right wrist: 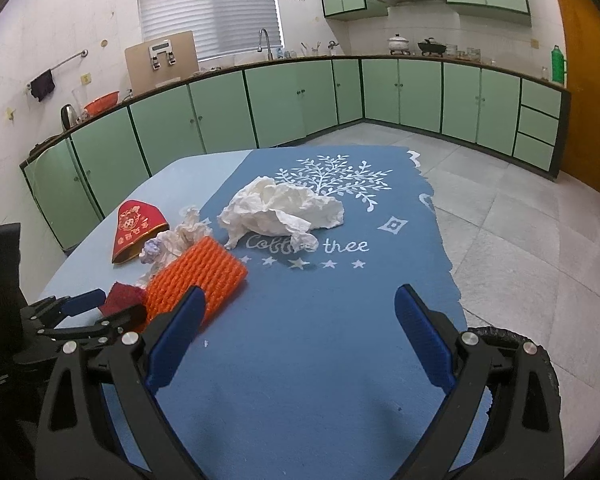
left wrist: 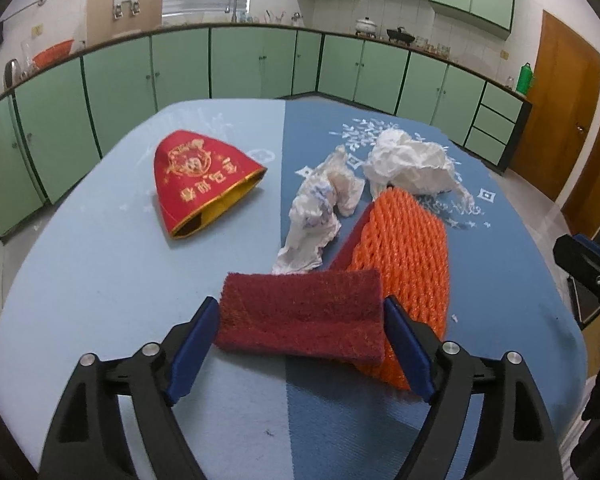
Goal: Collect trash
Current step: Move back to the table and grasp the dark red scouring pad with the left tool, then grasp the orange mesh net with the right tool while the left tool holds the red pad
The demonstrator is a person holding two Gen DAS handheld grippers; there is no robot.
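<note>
While the two cameras are looking over the same blue table [right wrist: 320, 360], each is showing details the other is hiding.

Left gripper [left wrist: 300, 340]: its jaws are standing wide on either side of a dark red scouring pad [left wrist: 300, 312]; the pads may be just brushing its ends, though this is hard to judge.
Scouring pad: it is lying on the table, overlapping the near end of an orange foam net [left wrist: 404, 264]; in the right view only a corner is showing.
Right gripper [right wrist: 298, 344]: it is hanging open over bare cloth, holding nothing.
White tissue [right wrist: 284, 208]: it is lying crumpled beyond the net.
Printed wrapper [left wrist: 320, 212]: it is lying crumpled between the net and a red pouch [left wrist: 204, 184].
Red pouch: only the left view is showing its yellow lining.
</note>
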